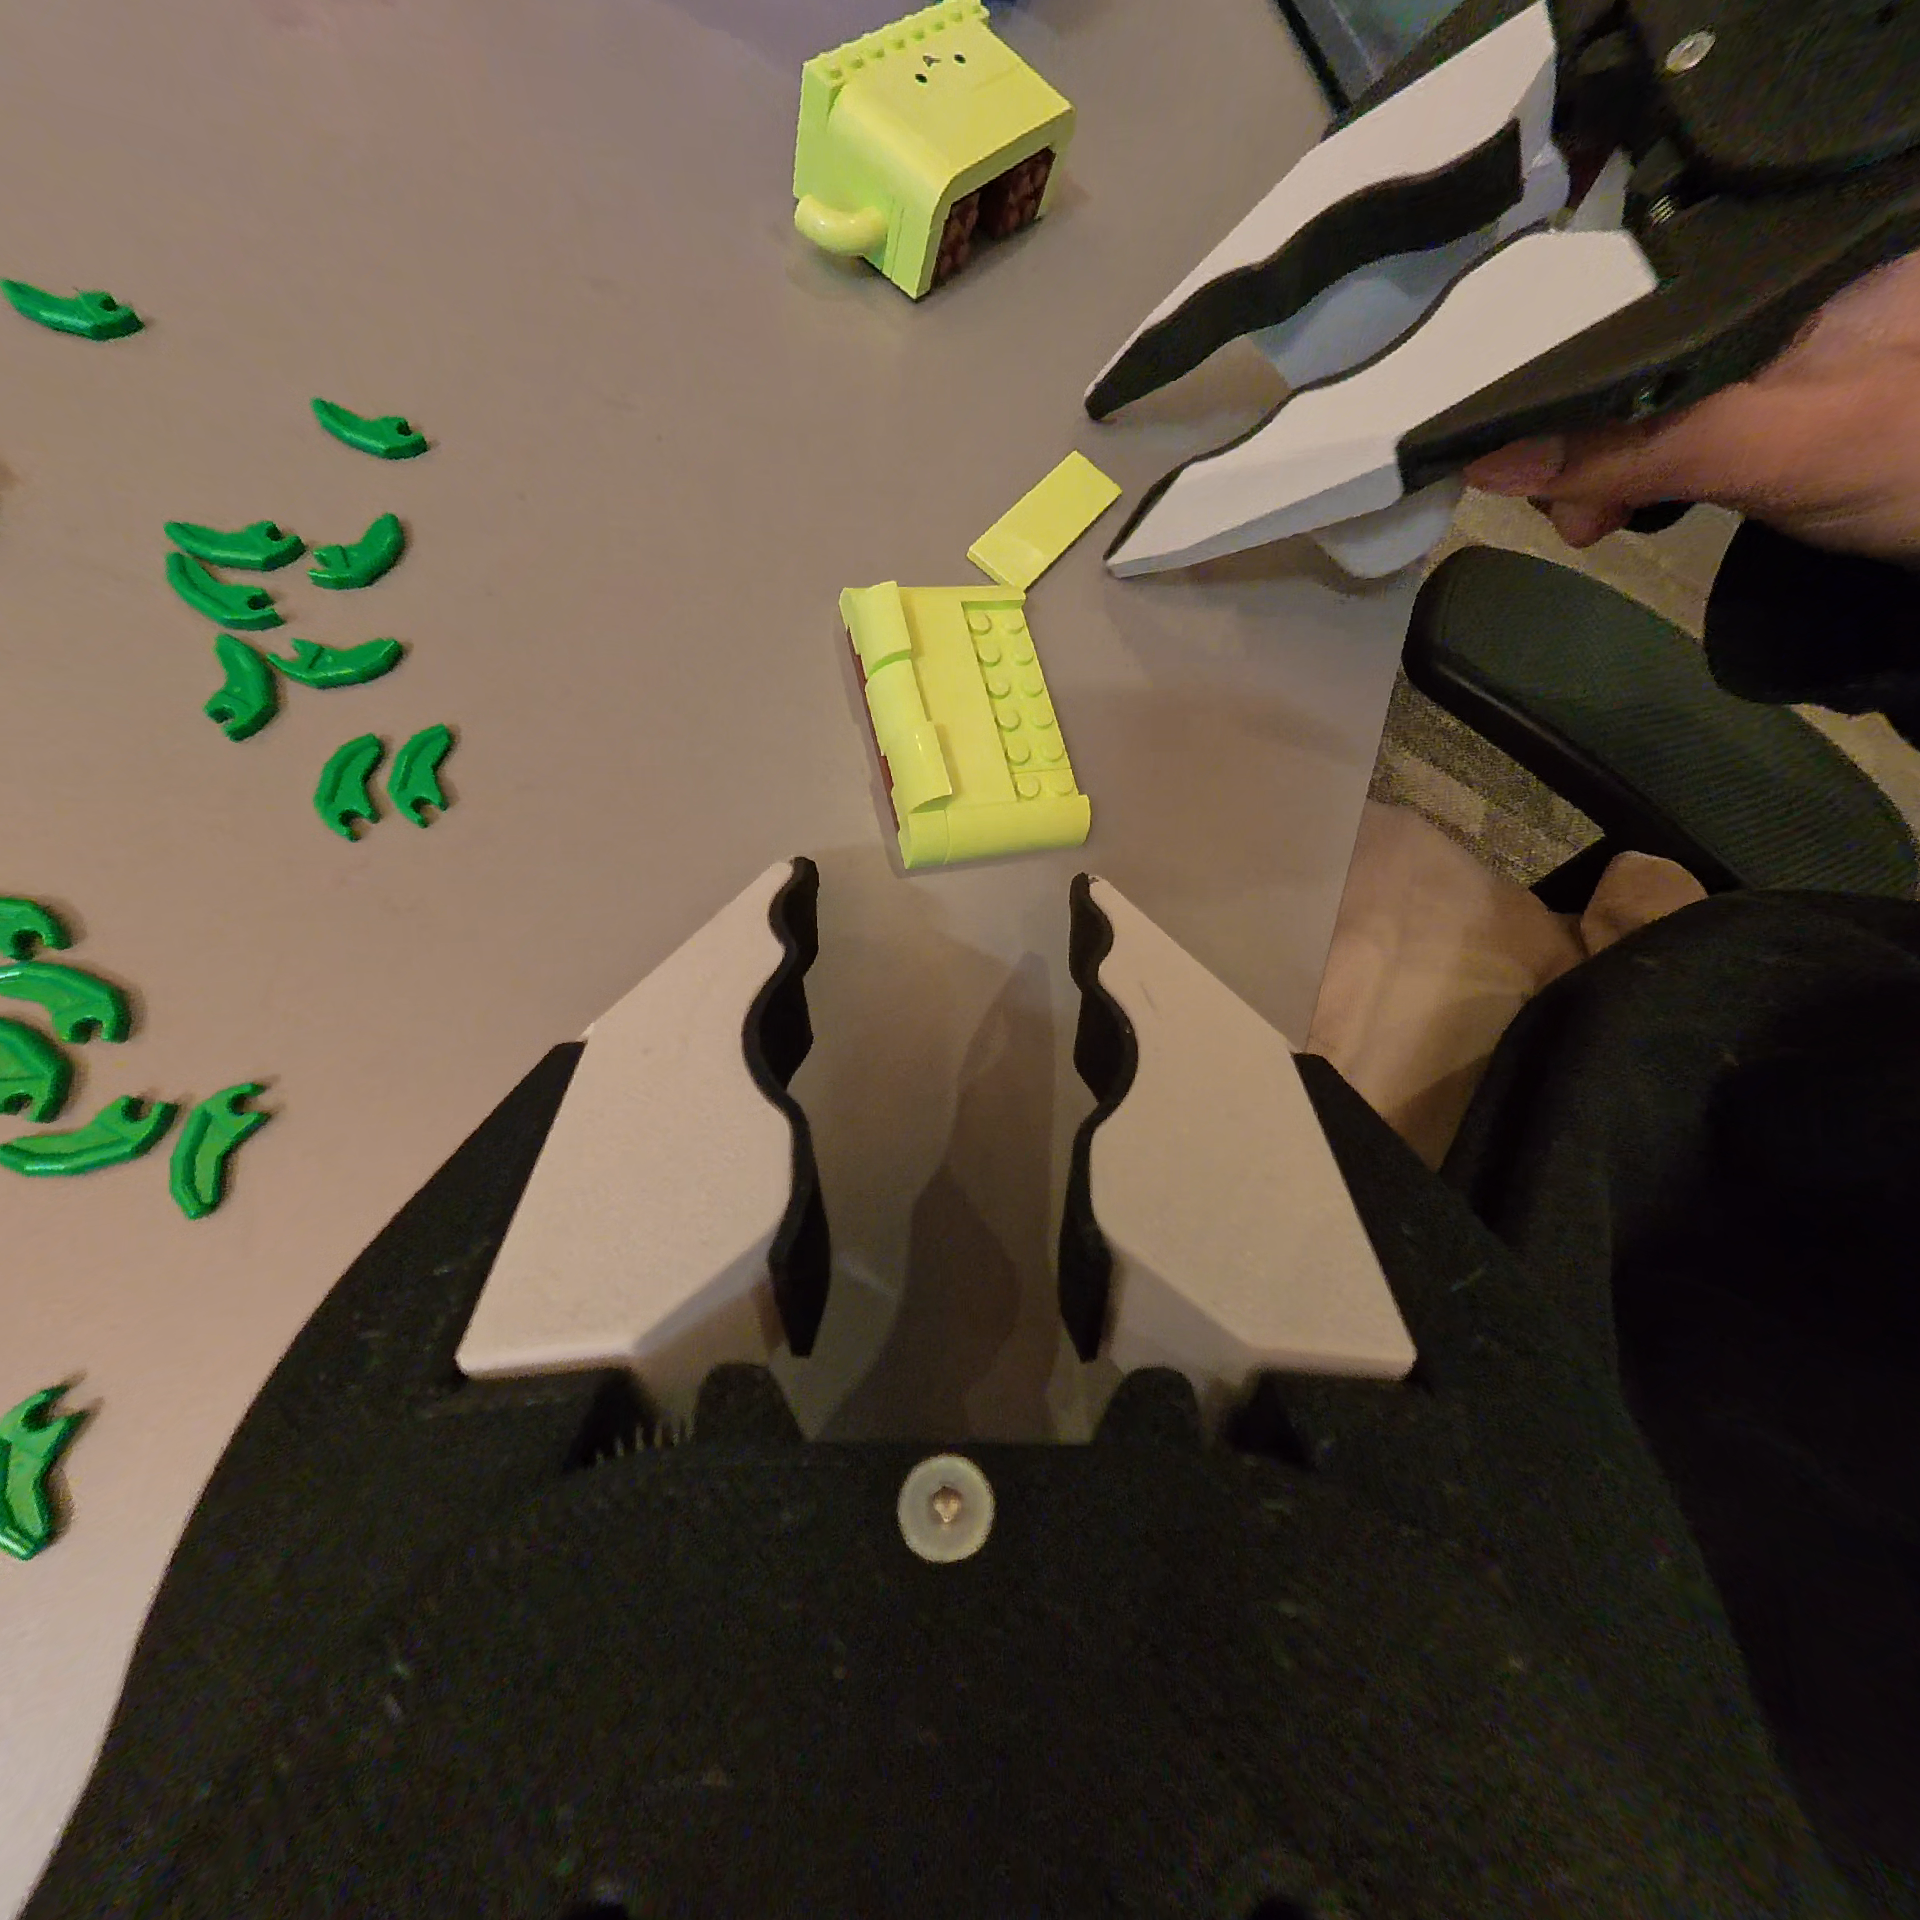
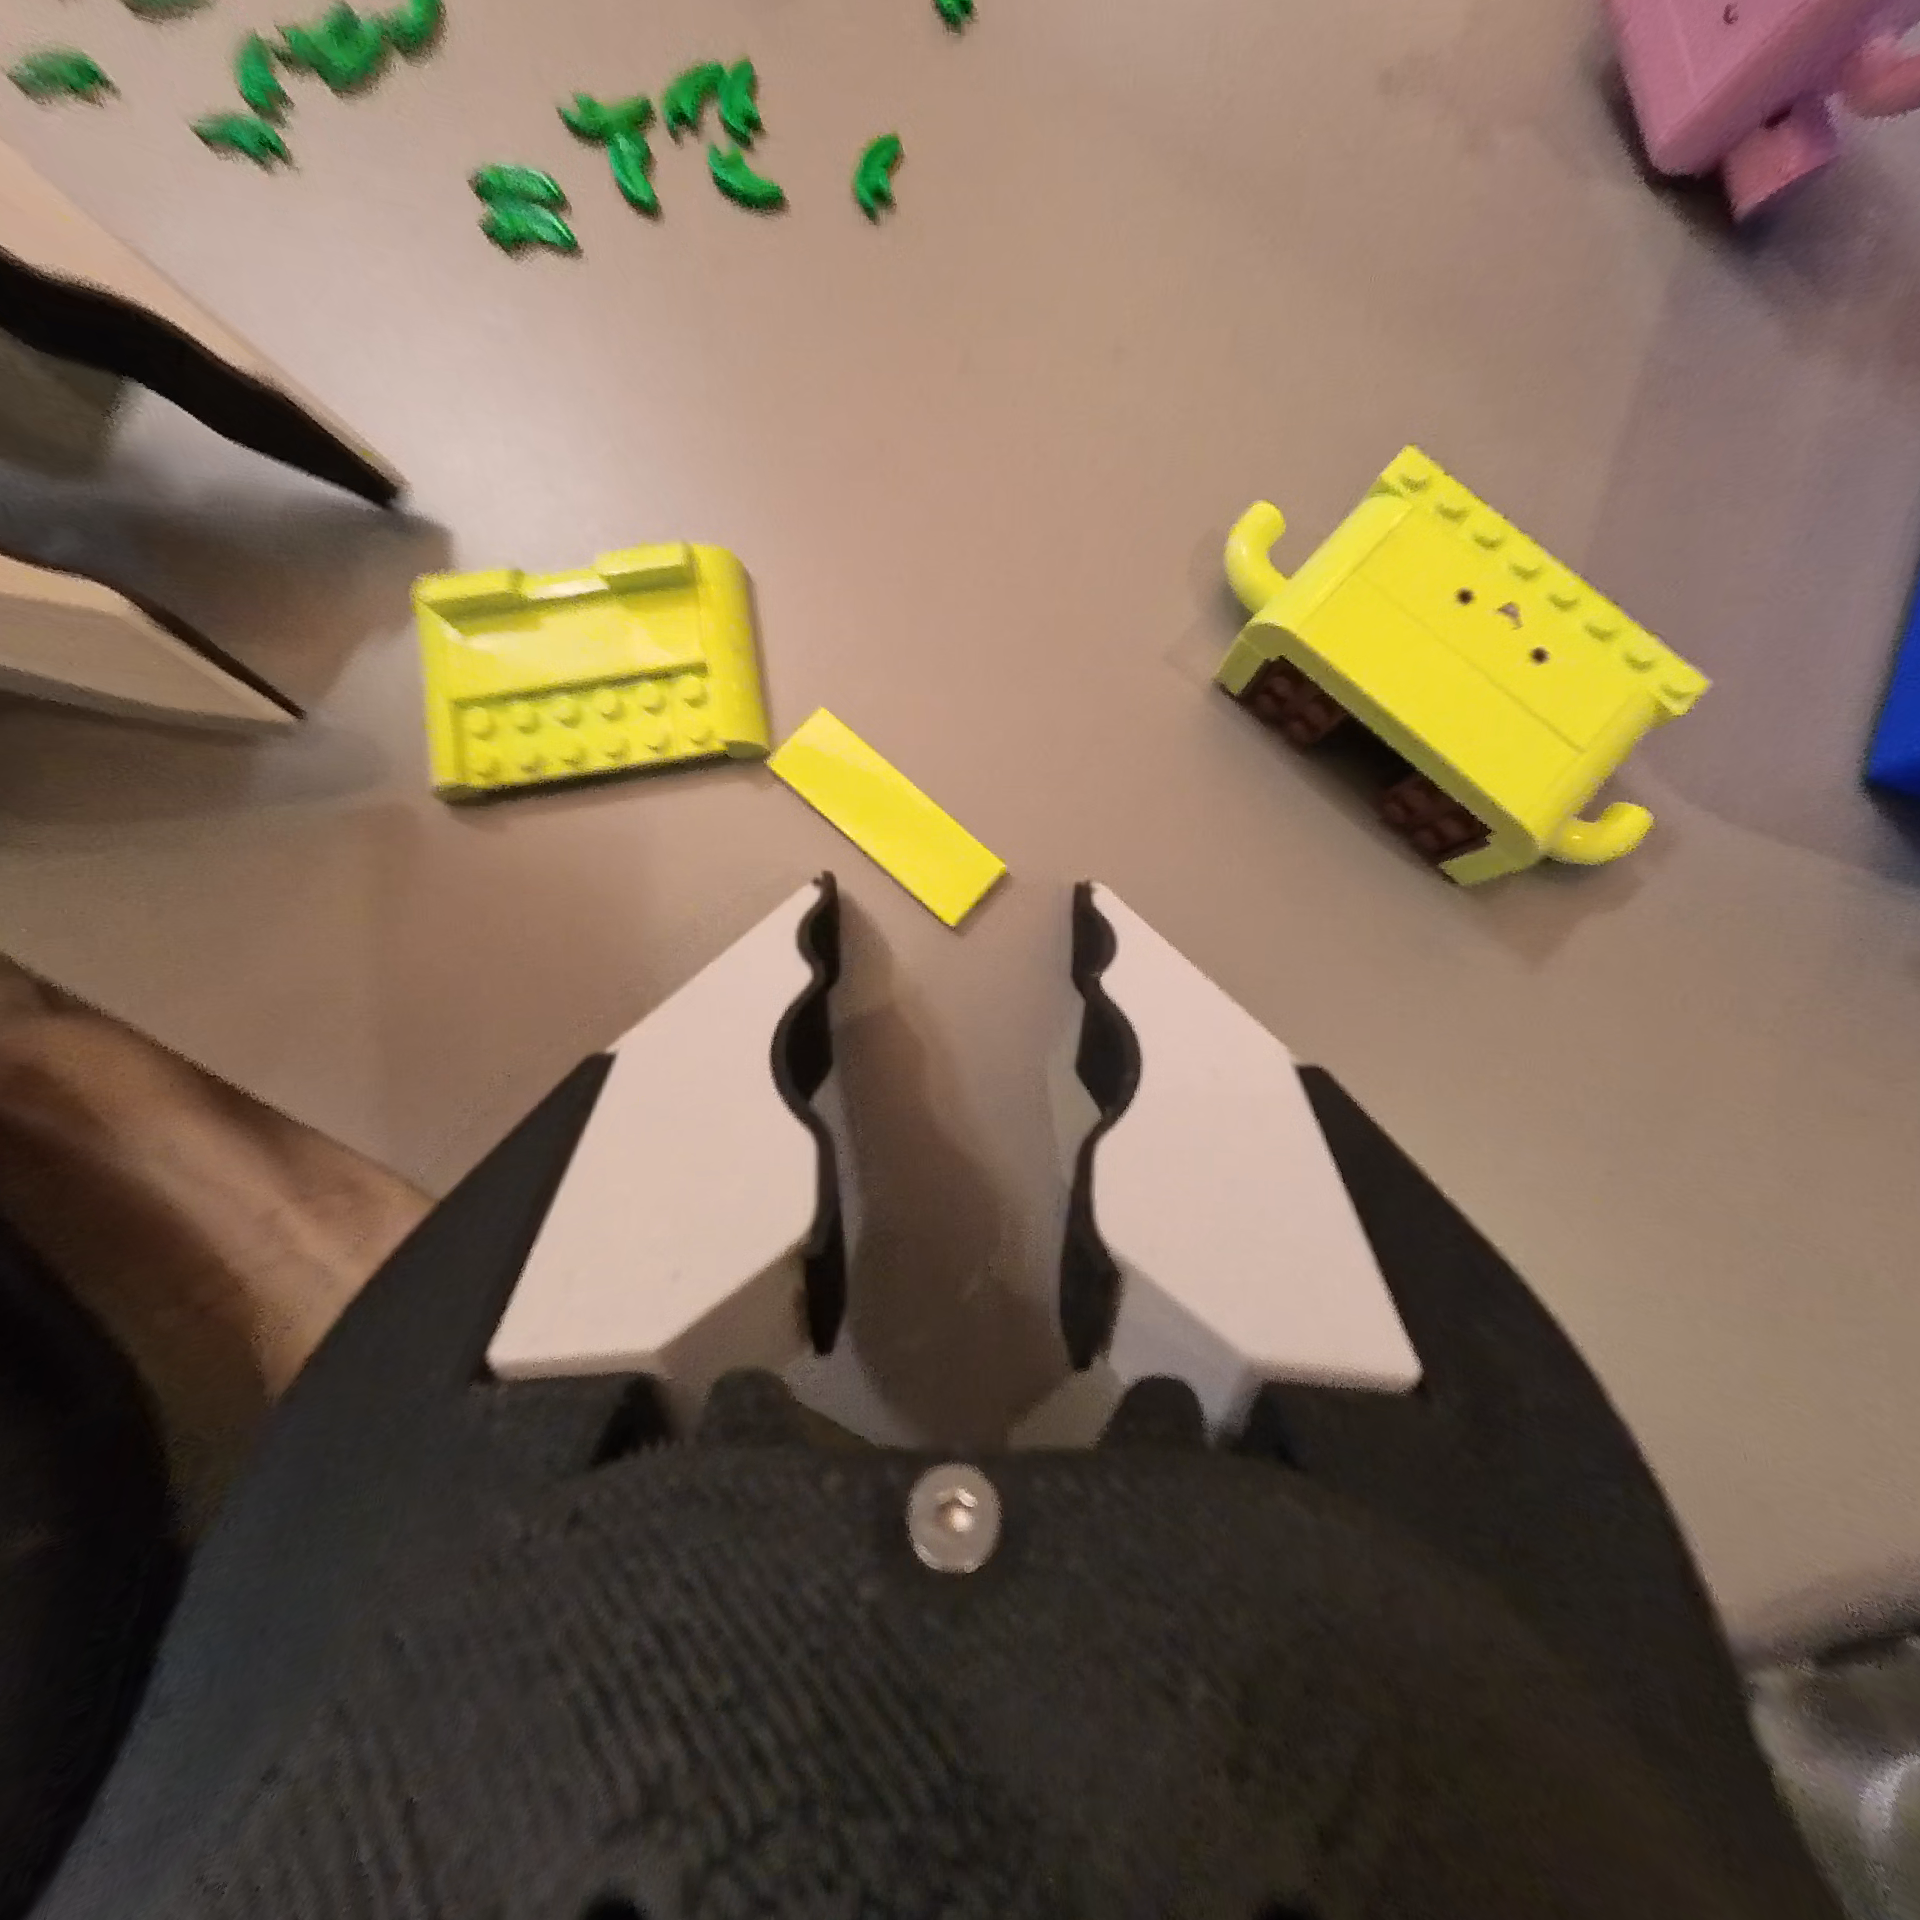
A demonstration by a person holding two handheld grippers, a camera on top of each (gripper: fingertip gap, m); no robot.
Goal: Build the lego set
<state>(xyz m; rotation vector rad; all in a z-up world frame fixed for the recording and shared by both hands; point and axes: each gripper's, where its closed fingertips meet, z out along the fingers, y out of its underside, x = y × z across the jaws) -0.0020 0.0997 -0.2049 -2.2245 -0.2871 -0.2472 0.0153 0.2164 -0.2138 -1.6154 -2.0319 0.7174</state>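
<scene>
A lime studded lego panel [image 1: 961, 722] lies flat on the grey table, just ahead of my open, empty left gripper [image 1: 943, 883]. A smooth lime tile [image 1: 1044, 516] lies beside its far corner. A lime cube-shaped lego body [image 1: 925, 161] with a small face, curved horns and brown bricks underneath stands farther back. My right gripper [image 2: 951, 888] is open and empty, its tips just short of the tile [image 2: 888, 814], with the panel [image 2: 587, 675] to its left and the cube body [image 2: 1455, 675] to its right. The right gripper also shows in the left wrist view [image 1: 1107, 483].
Several green leaf-shaped pieces [image 1: 281, 644] are scattered on the left of the table [image 1: 623, 416]. A pink lego build [image 2: 1756, 94] and a blue piece [image 2: 1896, 717] sit at the far right. The table edge, a chair [image 1: 1621, 717] and a person's lap lie to the right. Measured from the fingertips, the blue piece [image 2: 1896, 717] is 15 centimetres or so from the right gripper and 30 centimetres from the left.
</scene>
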